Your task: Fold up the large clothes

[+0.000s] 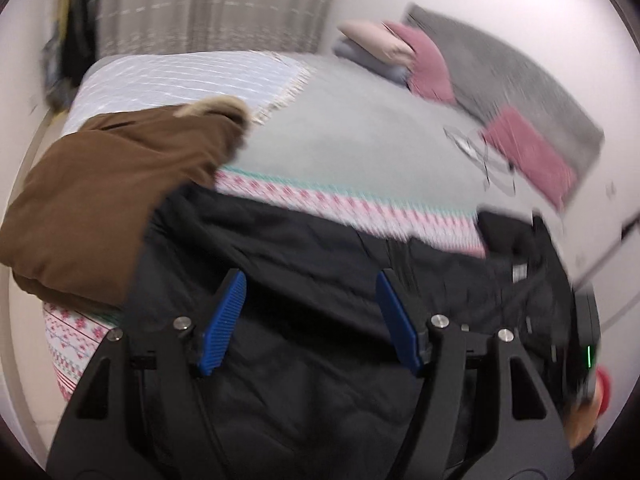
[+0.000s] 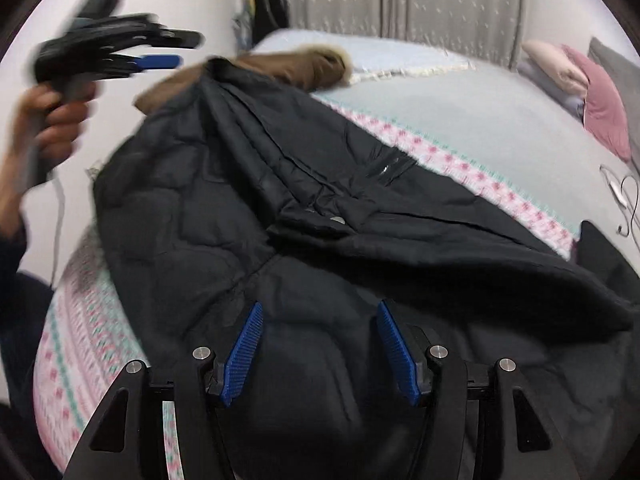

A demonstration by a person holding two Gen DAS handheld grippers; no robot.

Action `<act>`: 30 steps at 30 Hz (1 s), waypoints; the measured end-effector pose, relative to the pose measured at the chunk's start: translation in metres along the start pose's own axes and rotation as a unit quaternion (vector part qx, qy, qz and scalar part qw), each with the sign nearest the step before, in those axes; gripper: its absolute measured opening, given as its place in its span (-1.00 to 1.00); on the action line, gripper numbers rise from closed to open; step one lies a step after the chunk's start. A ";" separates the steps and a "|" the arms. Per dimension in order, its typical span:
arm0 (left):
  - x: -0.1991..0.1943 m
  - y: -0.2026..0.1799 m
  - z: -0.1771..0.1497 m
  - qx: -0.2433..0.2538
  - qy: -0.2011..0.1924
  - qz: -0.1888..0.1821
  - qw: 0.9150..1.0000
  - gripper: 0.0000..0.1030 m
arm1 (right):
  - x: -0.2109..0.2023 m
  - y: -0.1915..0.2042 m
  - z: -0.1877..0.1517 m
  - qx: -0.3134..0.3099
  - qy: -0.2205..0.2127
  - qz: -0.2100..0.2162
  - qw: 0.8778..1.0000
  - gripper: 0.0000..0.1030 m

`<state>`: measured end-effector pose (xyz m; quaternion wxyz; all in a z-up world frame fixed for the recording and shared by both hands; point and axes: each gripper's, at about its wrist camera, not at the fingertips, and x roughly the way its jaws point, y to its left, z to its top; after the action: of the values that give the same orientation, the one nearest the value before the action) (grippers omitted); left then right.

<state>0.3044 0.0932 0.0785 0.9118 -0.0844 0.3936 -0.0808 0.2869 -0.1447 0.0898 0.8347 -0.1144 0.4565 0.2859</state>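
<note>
A large black quilted jacket [image 1: 304,304] lies spread on the near side of the bed; it also fills the right wrist view [image 2: 320,240]. My left gripper [image 1: 310,280] is open and empty, held above the jacket. In the right wrist view the left gripper [image 2: 176,50] is raised at the upper left in a hand. My right gripper [image 2: 320,312] is open and empty just above the jacket's lower part. A folded brown coat [image 1: 108,196] with a fur trim lies at the left of the bed, partly under the jacket [image 2: 316,66].
The bed has a patterned pink and green blanket [image 1: 360,204], a pale grey cover and a striped throw [image 1: 180,80]. Pink pillows [image 1: 424,60] and a grey headboard [image 1: 520,92] are at the far right. Glasses and a cable [image 1: 480,156] lie near them. Curtains hang behind.
</note>
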 end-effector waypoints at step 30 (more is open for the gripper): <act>0.072 0.007 0.006 -0.014 0.021 0.077 0.997 0.33 | 0.029 -0.084 0.046 0.235 -0.103 -0.060 0.965 0.17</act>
<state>0.3581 0.0851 0.0302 0.9054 -0.0652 0.4195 -0.0063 0.3797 -0.1808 0.0850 0.8962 0.0881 0.4150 0.1297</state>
